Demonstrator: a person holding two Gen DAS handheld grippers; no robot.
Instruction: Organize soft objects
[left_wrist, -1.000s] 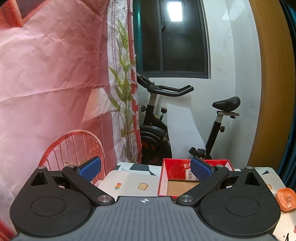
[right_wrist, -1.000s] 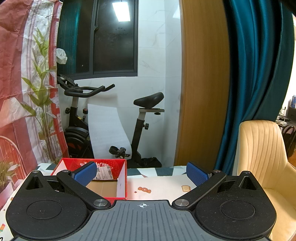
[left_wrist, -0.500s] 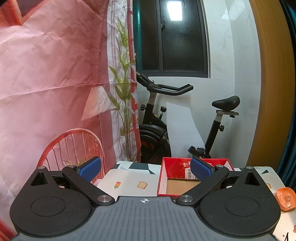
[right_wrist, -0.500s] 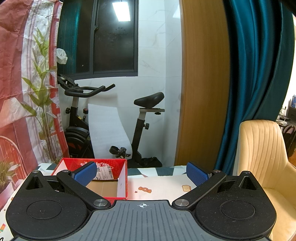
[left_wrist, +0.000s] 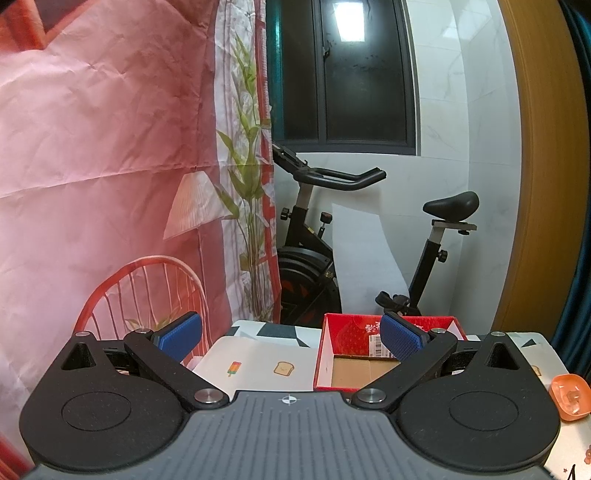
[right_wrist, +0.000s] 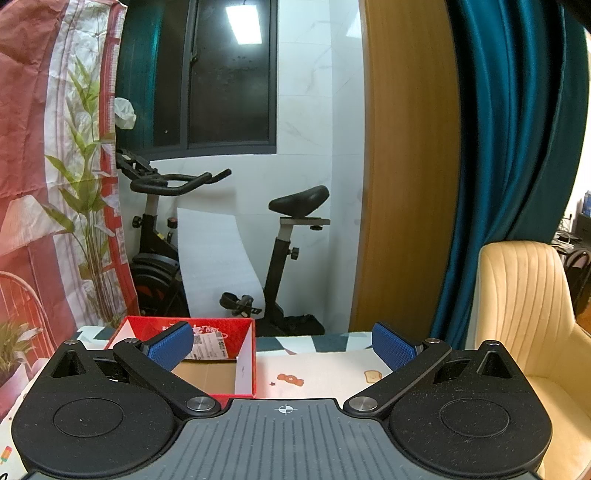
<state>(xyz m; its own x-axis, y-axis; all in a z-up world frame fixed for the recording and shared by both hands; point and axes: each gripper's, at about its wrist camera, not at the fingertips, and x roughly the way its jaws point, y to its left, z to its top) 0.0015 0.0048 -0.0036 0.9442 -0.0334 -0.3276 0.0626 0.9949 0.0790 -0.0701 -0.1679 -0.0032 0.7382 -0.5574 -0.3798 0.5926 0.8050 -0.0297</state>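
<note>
A red open box (left_wrist: 388, 325) with a cardboard floor stands at the far side of the table; its visible floor holds nothing. It also shows in the right wrist view (right_wrist: 245, 362). My left gripper (left_wrist: 290, 338) is open and empty, held above the table in front of the box. My right gripper (right_wrist: 282, 345) is open and empty, just right of the box. An orange soft object (left_wrist: 570, 397) lies on the table at the right edge of the left wrist view. No soft object shows in the right wrist view.
The table (left_wrist: 258, 354) has a white cloth with small printed pictures. Behind it stand an exercise bike (left_wrist: 321, 258), a pink printed backdrop (left_wrist: 110, 184) and a wooden panel (right_wrist: 406, 184). A cream chair (right_wrist: 524, 317) stands at the right.
</note>
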